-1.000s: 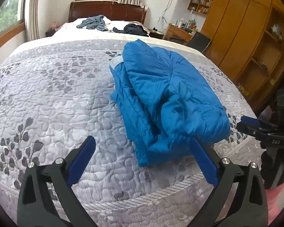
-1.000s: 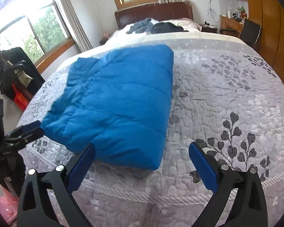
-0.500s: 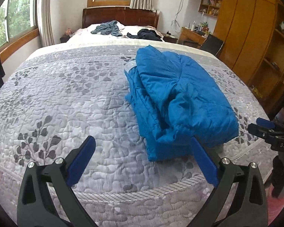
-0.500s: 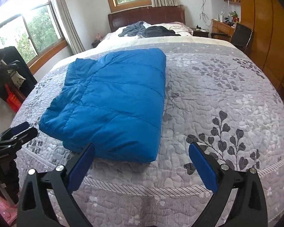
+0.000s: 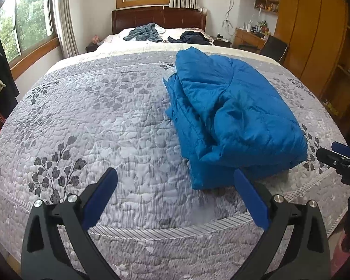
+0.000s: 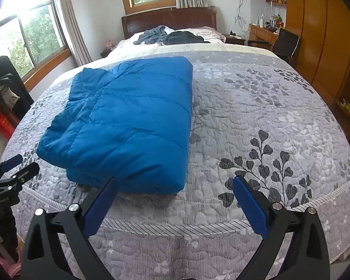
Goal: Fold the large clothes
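Both of my grippers are empty and their jaws stand wide apart: the left gripper [image 5: 175,196] and the right gripper [image 6: 175,198] hang over the near edge of the bed [image 5: 93,121], not touching anything. The blue jacket [image 6: 128,121] lies folded into a thick packet on the grey quilt [image 6: 268,116]. From my left camera it is at about 1 o'clock, from my right camera at about 11 o'clock, so it sits between my two grippers.

I judge the folding is almost done, but some risks stay. On its left side the jacket [image 5: 221,116] shows loose, puffy layers that are not lined up. This padded cloth looks springy, so the packet may open again by itself. If I pinch only the top layer, the lower ones could slide out. The packet also lies near the bed edge, so a careless push could send it to the floor.
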`<state>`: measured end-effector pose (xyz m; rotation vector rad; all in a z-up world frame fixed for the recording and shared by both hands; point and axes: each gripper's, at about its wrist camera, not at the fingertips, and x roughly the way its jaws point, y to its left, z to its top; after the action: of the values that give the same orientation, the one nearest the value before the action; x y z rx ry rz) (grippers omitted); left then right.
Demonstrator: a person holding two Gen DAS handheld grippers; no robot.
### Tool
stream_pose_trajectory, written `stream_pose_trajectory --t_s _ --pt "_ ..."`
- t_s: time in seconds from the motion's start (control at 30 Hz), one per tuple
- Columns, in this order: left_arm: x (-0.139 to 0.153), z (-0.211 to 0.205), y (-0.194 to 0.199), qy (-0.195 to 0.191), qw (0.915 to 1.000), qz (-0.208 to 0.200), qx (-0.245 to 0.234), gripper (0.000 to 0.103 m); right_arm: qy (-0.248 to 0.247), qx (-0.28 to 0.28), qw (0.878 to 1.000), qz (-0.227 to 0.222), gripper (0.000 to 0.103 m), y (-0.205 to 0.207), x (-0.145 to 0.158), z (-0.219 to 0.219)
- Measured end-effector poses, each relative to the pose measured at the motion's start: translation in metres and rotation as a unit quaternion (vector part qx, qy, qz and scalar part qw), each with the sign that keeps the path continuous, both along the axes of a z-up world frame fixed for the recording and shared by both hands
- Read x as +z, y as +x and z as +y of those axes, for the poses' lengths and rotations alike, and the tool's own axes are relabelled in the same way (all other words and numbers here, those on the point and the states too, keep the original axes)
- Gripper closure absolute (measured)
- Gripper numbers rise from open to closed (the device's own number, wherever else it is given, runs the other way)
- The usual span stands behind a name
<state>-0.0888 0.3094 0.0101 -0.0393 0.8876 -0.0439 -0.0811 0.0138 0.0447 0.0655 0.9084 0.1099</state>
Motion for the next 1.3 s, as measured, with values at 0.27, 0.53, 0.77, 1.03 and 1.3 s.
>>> stream_pose_trajectory --t_s 0.27,0.53,0.77,1.03,1.3 --pt "-0.0043 -0.0015 -0.0041 -0.001 0.9999 0.01 0.007 0.004 -0.005 -0.007 1.0 -0.001 0.004 -0.0038 -0.0041 -0.0002" --pt "-0.0047 -0.0013 -0.0063 0.001 0.9999 0.012 0.011 0.004 -0.011 -0.005 1.0 0.002 0.004 -0.0066 -0.0062 0.0033" --pt "-0.0052 -0.0007 -0.0051 0.003 0.9998 0.014 0.013 0.004 -0.011 -0.006 1.0 0.005 0.004 -0.0053 -0.0082 0.0031" --pt "-0.0058 0.0006 -0.0055 0.004 0.9998 0.013 0.016 0.004 -0.011 -0.004 1.0 0.007 0.004 -0.0038 -0.0091 0.004" --pt "-0.0061 0.0007 -0.0053 0.006 0.9998 0.014 0.016 0.004 -0.011 -0.003 1.0 0.009 0.004 -0.0027 -0.0096 0.0045"
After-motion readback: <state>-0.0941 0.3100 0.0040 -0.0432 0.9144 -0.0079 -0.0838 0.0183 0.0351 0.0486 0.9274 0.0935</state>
